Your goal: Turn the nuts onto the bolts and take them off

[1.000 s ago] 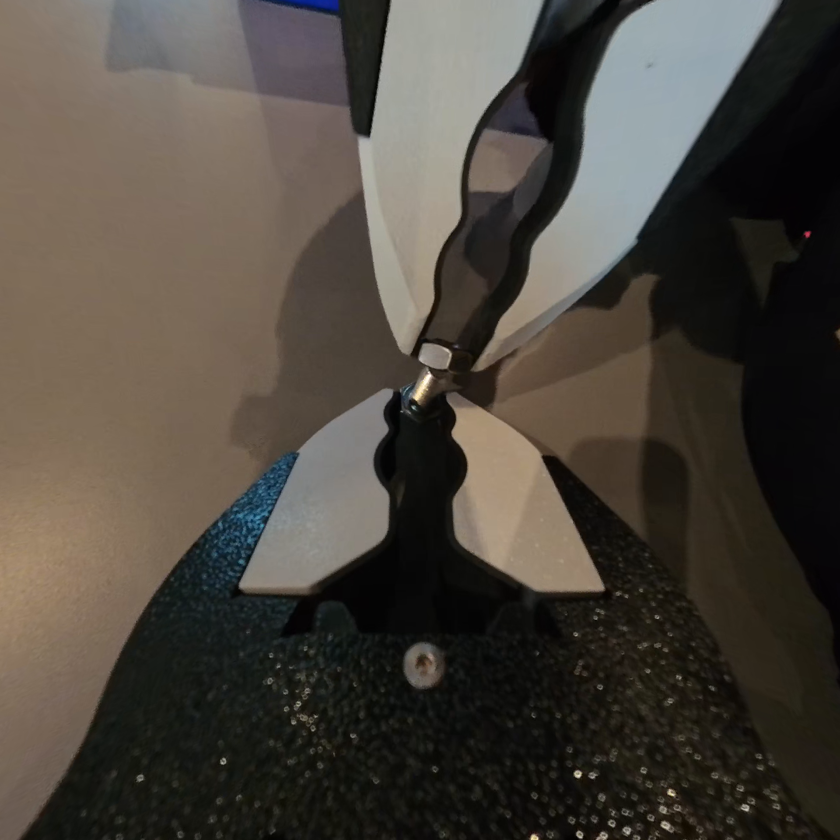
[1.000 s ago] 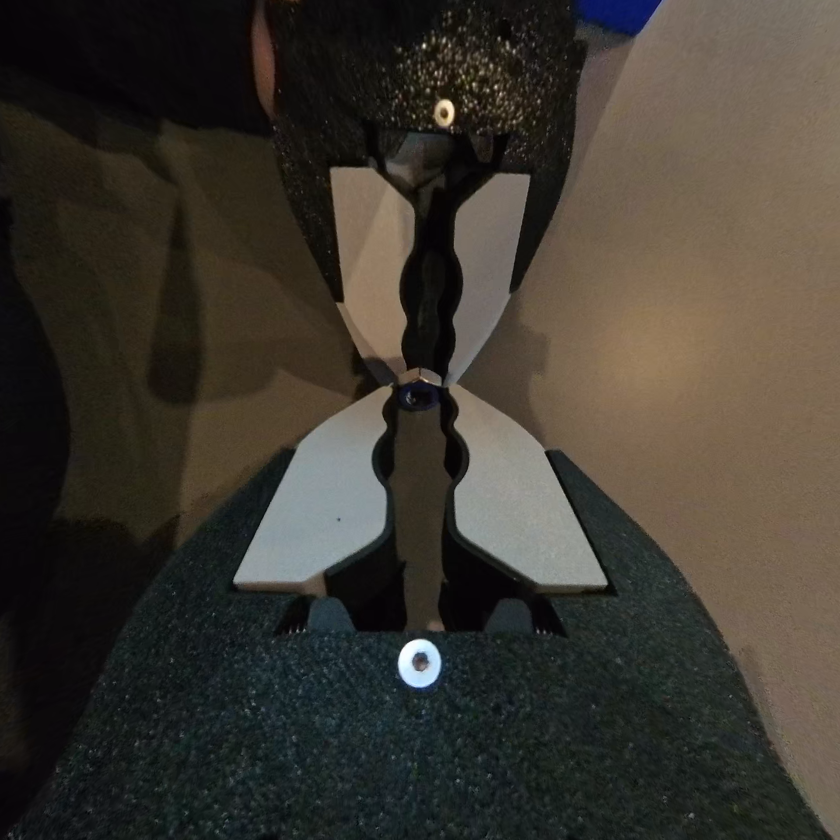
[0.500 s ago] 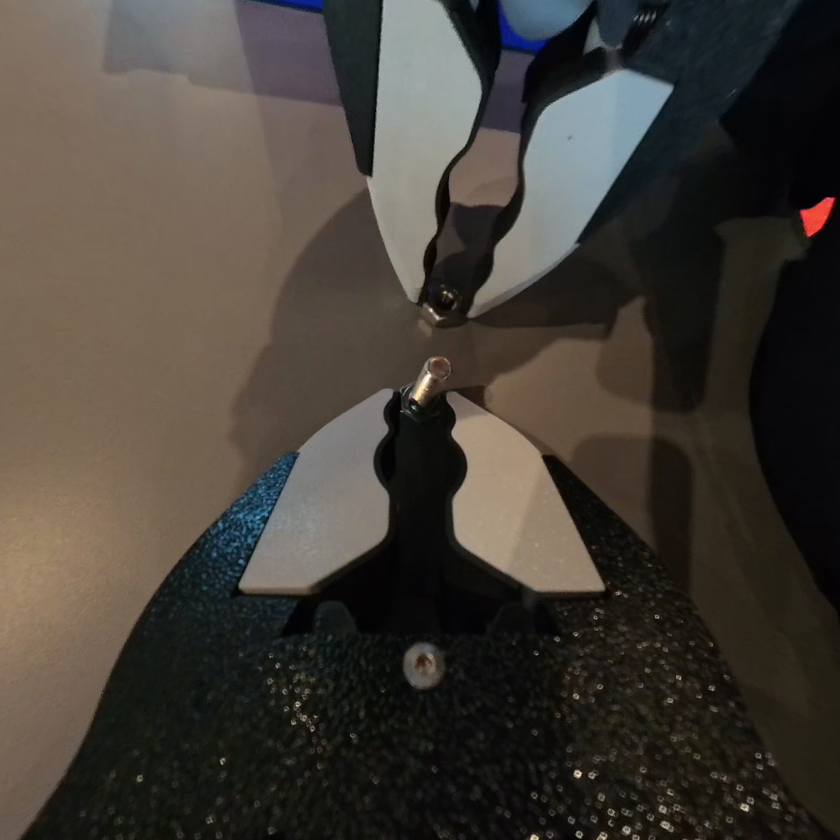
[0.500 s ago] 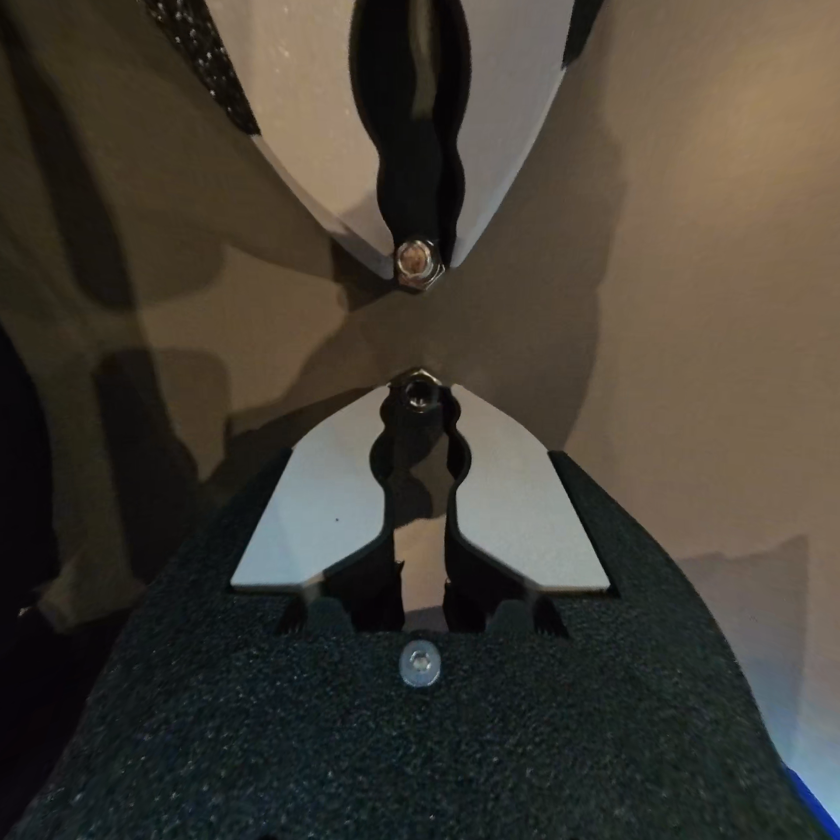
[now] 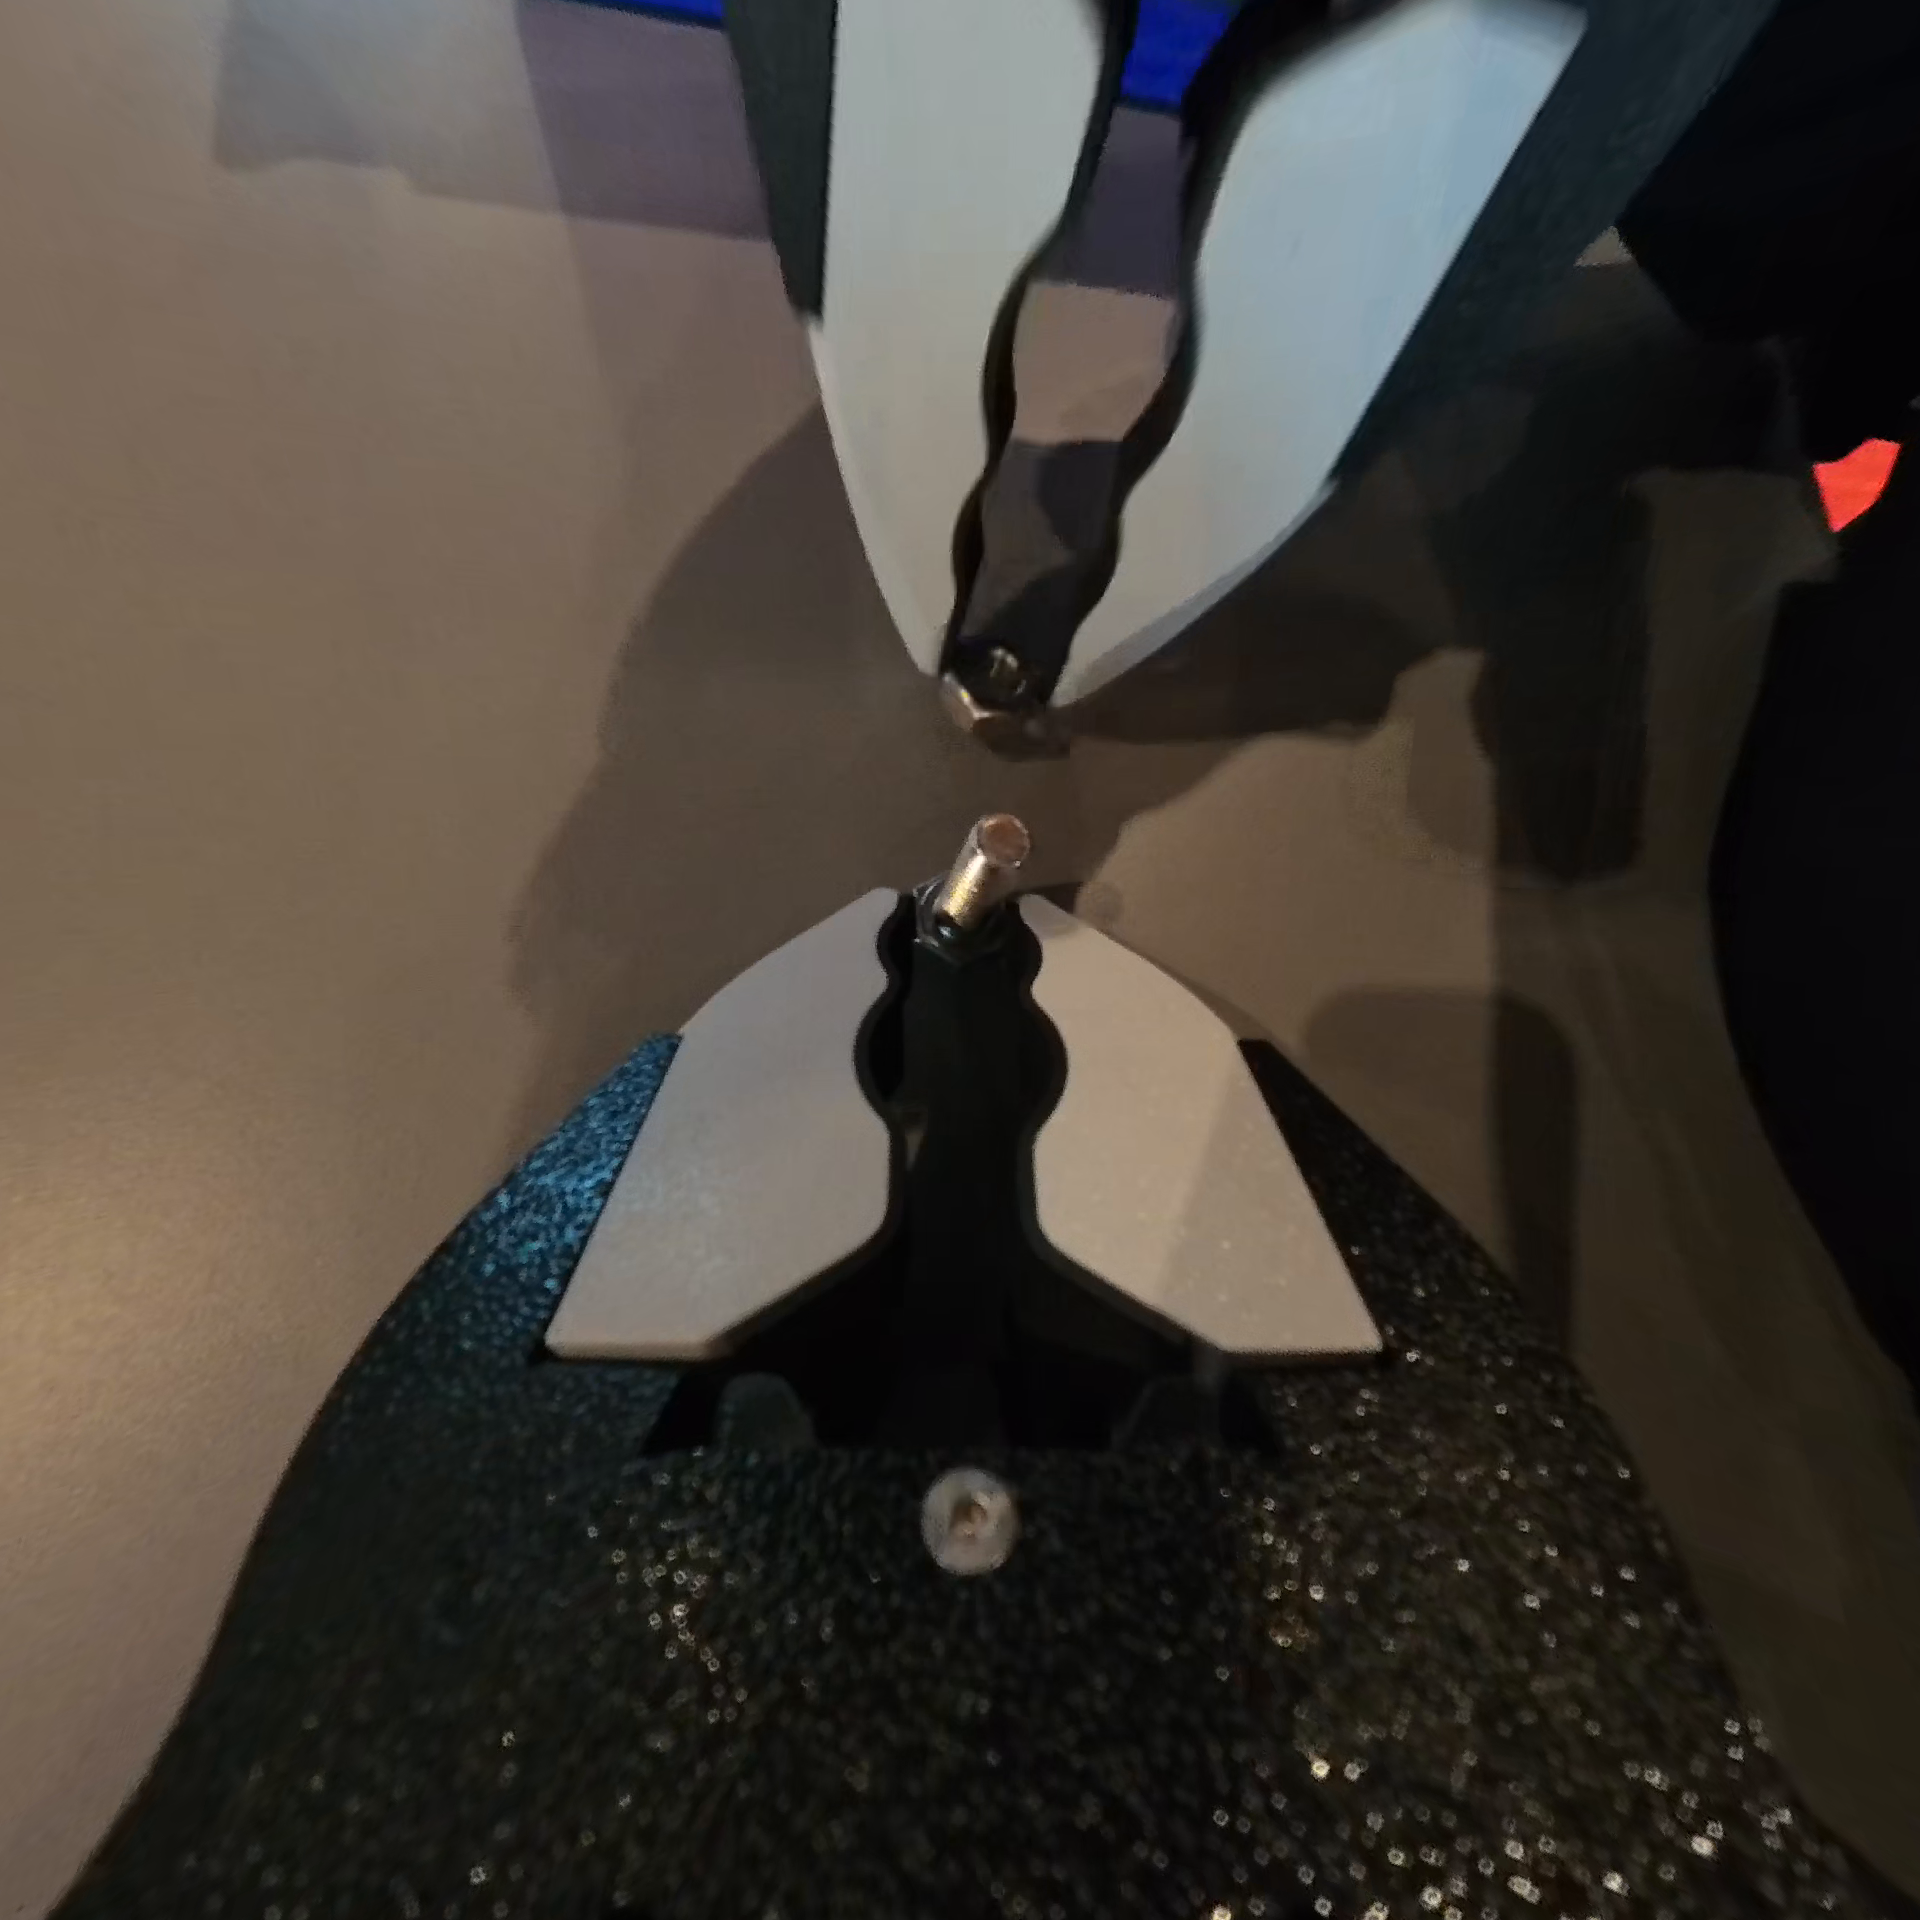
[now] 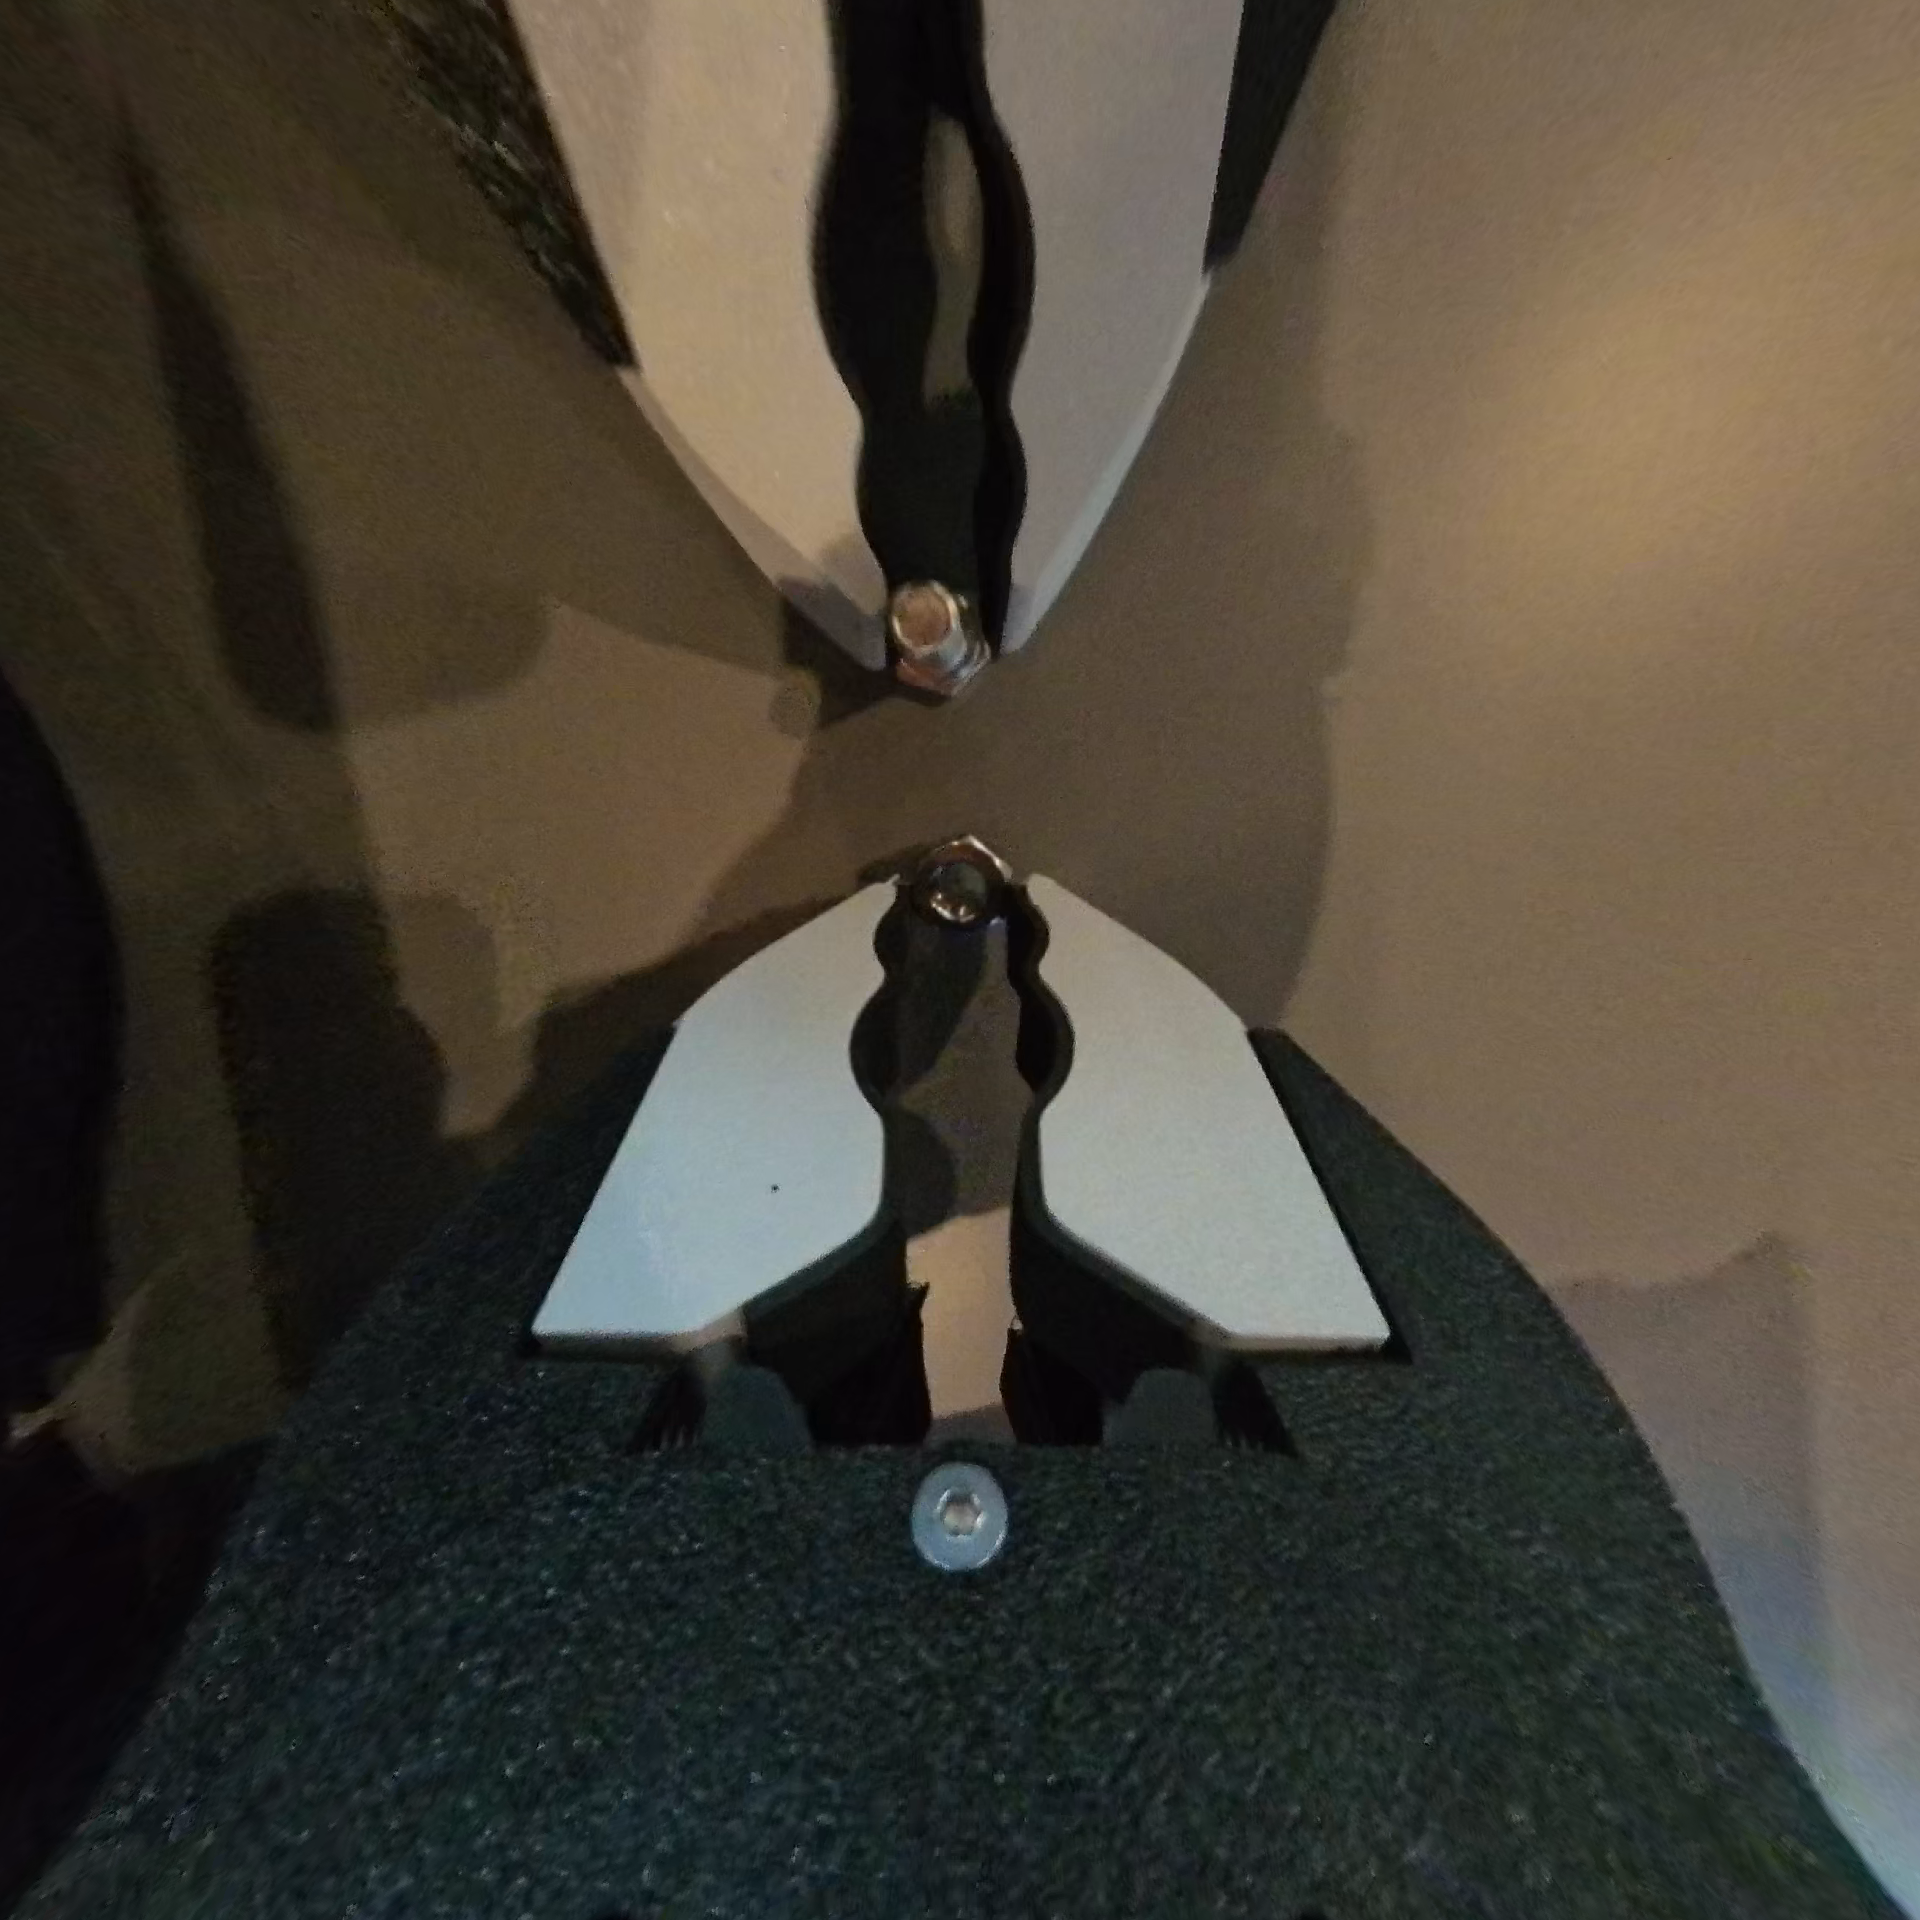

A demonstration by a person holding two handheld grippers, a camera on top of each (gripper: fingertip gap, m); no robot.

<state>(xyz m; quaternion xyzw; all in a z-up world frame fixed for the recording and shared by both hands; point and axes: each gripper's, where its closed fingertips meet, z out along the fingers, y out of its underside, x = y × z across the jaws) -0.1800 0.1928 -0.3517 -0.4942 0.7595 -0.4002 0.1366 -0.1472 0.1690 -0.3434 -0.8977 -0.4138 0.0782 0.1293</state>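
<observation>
Bolt (image 5: 982,878): one, clamped by its head in left gripper (image 5: 961,920)
Nut (image 6: 956,894): one, pinched in right gripper (image 6: 958,902), apart from bolt
Table (image 5: 312,623): tan, below both

Light: dim, warm glow at right
Shadows: broad, overlapping on the table (image 5: 312,623)
Blur: far gripper (image 5: 1003,691) smeared
Edges: wide-angle bending

The head of the short silver threaded bolt (image 5: 985,871) is hidden between the left gripper's (image 5: 961,914) grey fingertips. The right gripper's (image 5: 1006,681) upper body is blurred and cut off by the top edge.
</observation>
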